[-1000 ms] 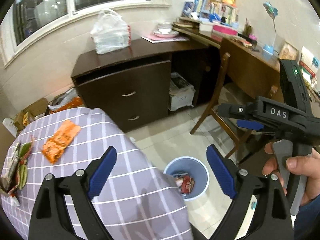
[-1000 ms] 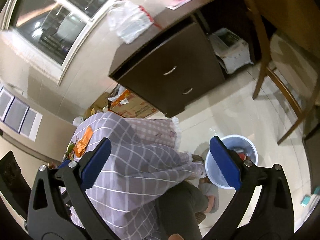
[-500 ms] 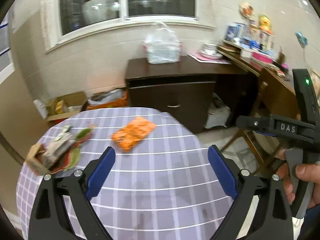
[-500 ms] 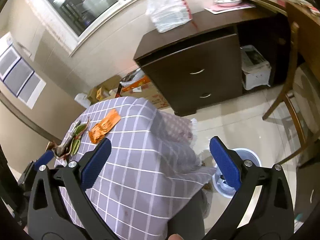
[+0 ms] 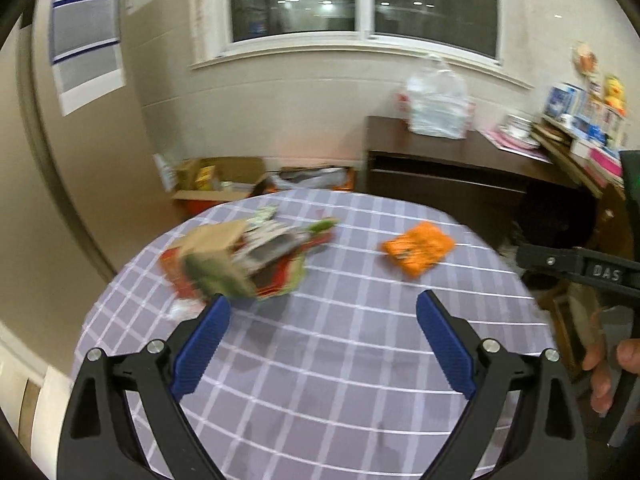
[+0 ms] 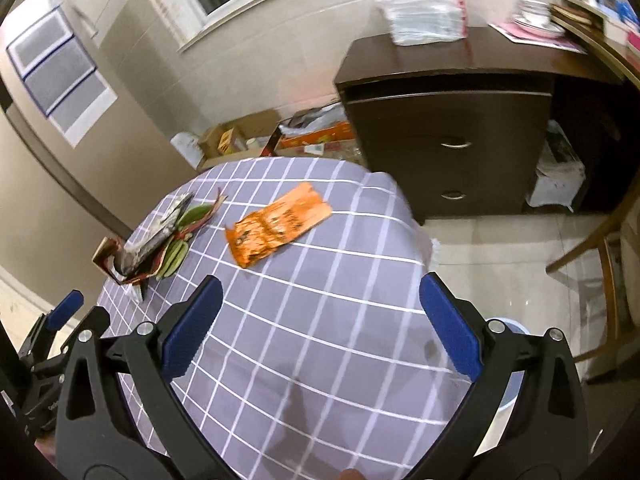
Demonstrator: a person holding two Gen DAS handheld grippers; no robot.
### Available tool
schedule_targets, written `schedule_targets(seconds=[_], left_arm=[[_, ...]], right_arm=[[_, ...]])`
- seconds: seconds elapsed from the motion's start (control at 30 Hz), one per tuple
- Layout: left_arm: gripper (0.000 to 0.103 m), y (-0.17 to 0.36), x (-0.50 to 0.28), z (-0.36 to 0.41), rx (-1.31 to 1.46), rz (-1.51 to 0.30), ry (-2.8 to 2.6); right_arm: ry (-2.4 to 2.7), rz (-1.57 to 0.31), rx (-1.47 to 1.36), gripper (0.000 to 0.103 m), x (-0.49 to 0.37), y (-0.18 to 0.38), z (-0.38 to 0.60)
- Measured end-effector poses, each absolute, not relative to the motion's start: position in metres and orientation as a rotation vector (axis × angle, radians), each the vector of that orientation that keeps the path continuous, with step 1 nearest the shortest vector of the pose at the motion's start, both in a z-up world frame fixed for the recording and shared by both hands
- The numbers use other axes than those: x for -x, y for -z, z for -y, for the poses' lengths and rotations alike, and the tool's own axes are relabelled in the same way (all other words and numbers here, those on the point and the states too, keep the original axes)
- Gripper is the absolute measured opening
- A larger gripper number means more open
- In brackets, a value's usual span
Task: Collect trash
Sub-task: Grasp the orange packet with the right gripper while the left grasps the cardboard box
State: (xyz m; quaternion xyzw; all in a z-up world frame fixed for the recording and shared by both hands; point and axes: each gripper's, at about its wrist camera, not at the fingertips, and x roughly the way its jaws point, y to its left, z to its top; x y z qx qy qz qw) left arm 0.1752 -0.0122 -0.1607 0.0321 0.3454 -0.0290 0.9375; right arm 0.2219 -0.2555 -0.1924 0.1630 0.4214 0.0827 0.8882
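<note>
Left wrist view: left tool spread wide, nothing between blue pads, hovering over near edge of table with grey checked cloth. Orange wrapper flat toward far right edge. Blurred trash pile toward far left edge. Right tool in at right, hand on grip.

Right wrist view: right tool spread wide, empty, above table's near edge. Orange wrapper mid-table; trash pile at left edge. Blue bin on floor by table's right edge, mostly hidden.
</note>
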Motion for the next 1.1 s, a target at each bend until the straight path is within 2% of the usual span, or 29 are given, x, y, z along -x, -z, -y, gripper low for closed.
schedule_targets(seconds=[0.6, 0.67, 0.7, 0.73, 0.77, 0.83, 0.87, 0.93, 1.0, 1.1], left_arm=[[0.092, 0.199, -0.237, -0.054, 0.104, -0.745, -0.252], [0.08, 0.202, -0.24, -0.06, 0.131, -0.748, -0.231], [0.065, 0.204, -0.242, -0.063, 0.141, -0.761, -0.215], [0.054, 0.207, -0.243, -0.065, 0.15, -0.773, -0.203], [0.049, 0.209, -0.243, -0.069, 0.16, -0.779, -0.198], [0.026, 0.211, -0.241, -0.073, 0.169, -0.781, -0.191], [0.022, 0.211, -0.238, -0.077, 0.177, -0.782, -0.187], [0.009, 0.211, -0.233, -0.085, 0.194, -0.776, -0.176], [0.004, 0.209, -0.225, -0.094, 0.207, -0.761, -0.162], [0.003, 0.202, -0.209, -0.104, 0.206, -0.737, -0.146]], right_arm=[[-0.244, -0.911, -0.069, 0.097, -0.29, 0.23, 0.172], [-0.244, -0.908, -0.037, 0.097, -0.295, 0.23, 0.166], [-0.245, -0.908, -0.019, 0.097, -0.298, 0.232, 0.163], [-0.247, -0.908, -0.007, 0.097, -0.301, 0.234, 0.16], [-0.246, -0.91, 0.006, 0.097, -0.304, 0.235, 0.157], [-0.245, -0.923, 0.043, 0.095, -0.31, 0.243, 0.15], [-0.246, -0.925, 0.058, 0.09, -0.31, 0.246, 0.147], [-0.232, -0.908, 0.11, 0.065, -0.308, 0.249, 0.141], [-0.271, -0.905, 0.079, 0.046, -0.305, 0.246, 0.144], [-0.292, -0.913, 0.087, 0.043, -0.301, 0.243, 0.143]])
